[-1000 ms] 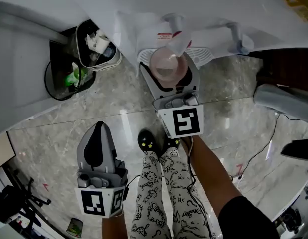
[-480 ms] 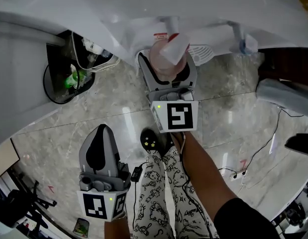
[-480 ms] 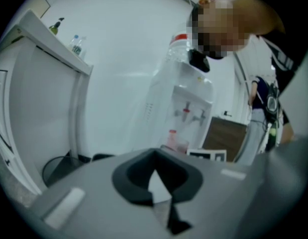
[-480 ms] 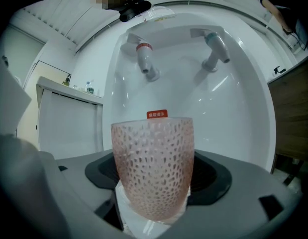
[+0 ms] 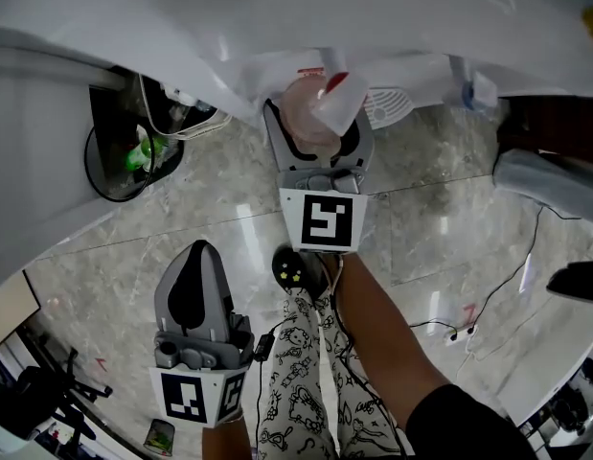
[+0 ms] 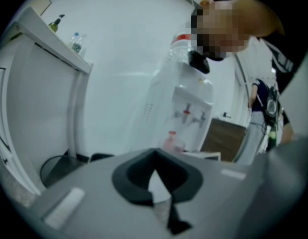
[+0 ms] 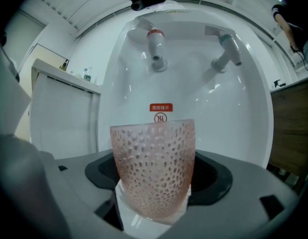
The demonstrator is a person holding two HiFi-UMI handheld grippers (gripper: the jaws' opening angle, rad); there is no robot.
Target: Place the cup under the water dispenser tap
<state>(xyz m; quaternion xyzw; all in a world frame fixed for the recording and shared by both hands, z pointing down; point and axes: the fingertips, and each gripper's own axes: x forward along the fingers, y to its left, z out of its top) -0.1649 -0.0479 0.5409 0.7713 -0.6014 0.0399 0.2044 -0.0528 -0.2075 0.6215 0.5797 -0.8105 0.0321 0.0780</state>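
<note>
A pink dimpled cup (image 7: 154,173) stands upright between the jaws of my right gripper (image 7: 154,205), which is shut on it. In the head view the cup (image 5: 304,115) sits up against the white water dispenser (image 5: 277,27), with the red-topped tap (image 5: 334,89) overlapping its rim. From the right gripper view the red tap (image 7: 155,46) hangs straight above the cup, and a second grey tap (image 7: 227,48) is to the right. My left gripper (image 5: 193,257) hangs low at the left, shut and empty. It sees the dispenser (image 6: 186,108) from afar.
A black bin (image 5: 124,156) with rubbish stands left of the dispenser. The drip grille (image 5: 387,105) shows right of the cup. A dark wooden cabinet (image 5: 555,127) is at the right. Cables (image 5: 488,295) trail over the marble floor. The person's patterned trouser legs (image 5: 306,381) are below.
My right gripper has carried the cup forward to the dispenser, bringing its rim under the red tap. The left gripper has hardly shifted.
</note>
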